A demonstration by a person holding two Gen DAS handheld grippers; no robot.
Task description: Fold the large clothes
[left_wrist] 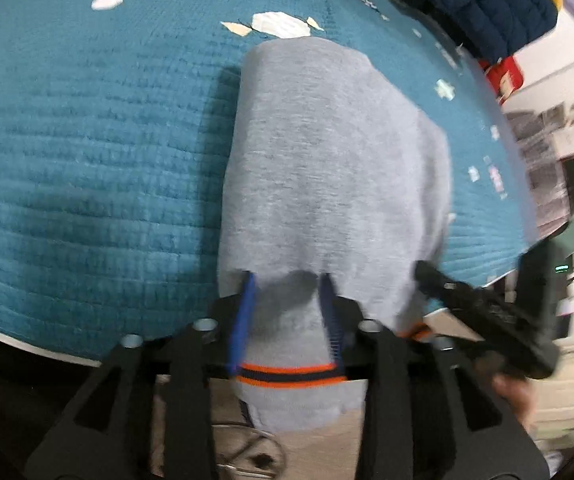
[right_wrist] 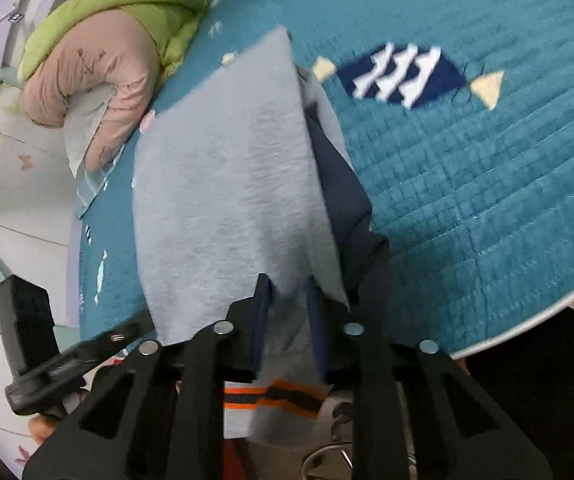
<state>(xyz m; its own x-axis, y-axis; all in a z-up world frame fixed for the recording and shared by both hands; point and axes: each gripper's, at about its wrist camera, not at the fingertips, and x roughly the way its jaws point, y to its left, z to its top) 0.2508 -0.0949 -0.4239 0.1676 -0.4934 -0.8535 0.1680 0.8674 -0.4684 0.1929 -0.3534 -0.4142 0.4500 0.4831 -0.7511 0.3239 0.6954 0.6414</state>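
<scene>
1. Left gripper (left_wrist: 289, 280) clamping the near edge of the grey garment (left_wrist: 327, 152), blue pads (left_wrist: 247, 300) pinching the cloth just above the orange-and-navy striped hem (left_wrist: 291, 374).
2. Right gripper (right_wrist: 287, 284) closing on the same near edge a little further along, cloth bunching between its fingers, striped hem (right_wrist: 279, 396) hanging below them.
3. Garment running straight away from both grippers, long axis pointing forward across the teal quilted mat (left_wrist: 87, 140), far end resting on the mat, near end lifting off it.
4. Both grippers sitting side by side at the near edge, neither clearly nearer the far end; right gripper showing at the left view's lower right.
5. Navy layer (right_wrist: 339, 184) of the garment peeking out along the right side, under the grey panel.
6. Likely step: carrying the held hem forward over the body to fold it in half.
7. Open mat lying ahead and to the left; mat's pale border (right_wrist: 547, 312) curving close behind the grippers.
8. Crowding the edges: a green and pink padded jacket (right_wrist: 119, 40) at the far left, a dark blue quilted garment (left_wrist: 483, 4) at the far right.
</scene>
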